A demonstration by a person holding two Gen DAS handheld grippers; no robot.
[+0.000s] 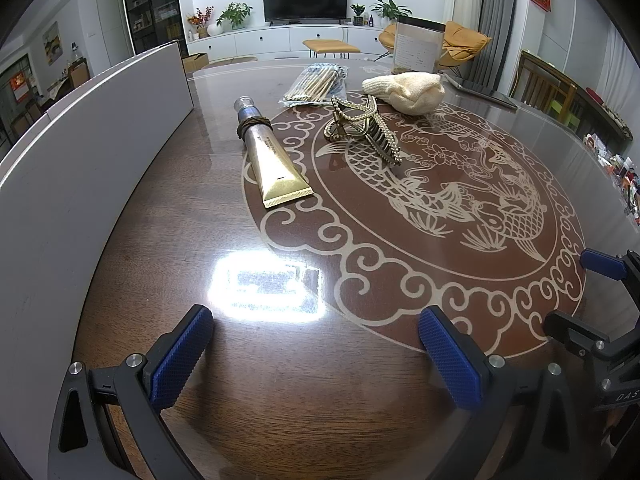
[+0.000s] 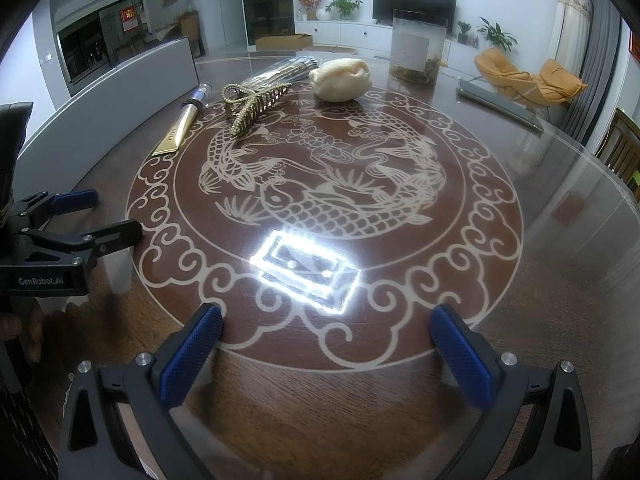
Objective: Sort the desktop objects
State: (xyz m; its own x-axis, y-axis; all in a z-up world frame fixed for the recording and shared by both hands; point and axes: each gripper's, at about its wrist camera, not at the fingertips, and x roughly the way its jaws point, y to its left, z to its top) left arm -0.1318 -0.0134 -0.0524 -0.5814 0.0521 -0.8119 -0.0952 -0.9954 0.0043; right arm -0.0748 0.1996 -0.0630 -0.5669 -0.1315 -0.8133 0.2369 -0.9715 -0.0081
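Observation:
A gold tube (image 1: 272,160) with a hair tie around its neck lies on the round table, also in the right wrist view (image 2: 180,128). Beside it sits a gold hair claw (image 1: 364,128) (image 2: 252,108). Behind are a pack of wooden sticks (image 1: 316,82) (image 2: 280,70) and a cream knitted bundle (image 1: 408,90) (image 2: 340,80). My left gripper (image 1: 316,354) is open and empty over the near table; it also shows in the right wrist view (image 2: 108,216). My right gripper (image 2: 326,354) is open and empty, seen at the left wrist view's right edge (image 1: 576,292).
A long white box wall (image 1: 80,152) (image 2: 120,80) runs along the table's left side. A clear jar (image 1: 418,46) (image 2: 416,46) and a flat grey tablet (image 1: 484,94) (image 2: 500,106) stand at the far right. Chairs lie beyond the table's right edge.

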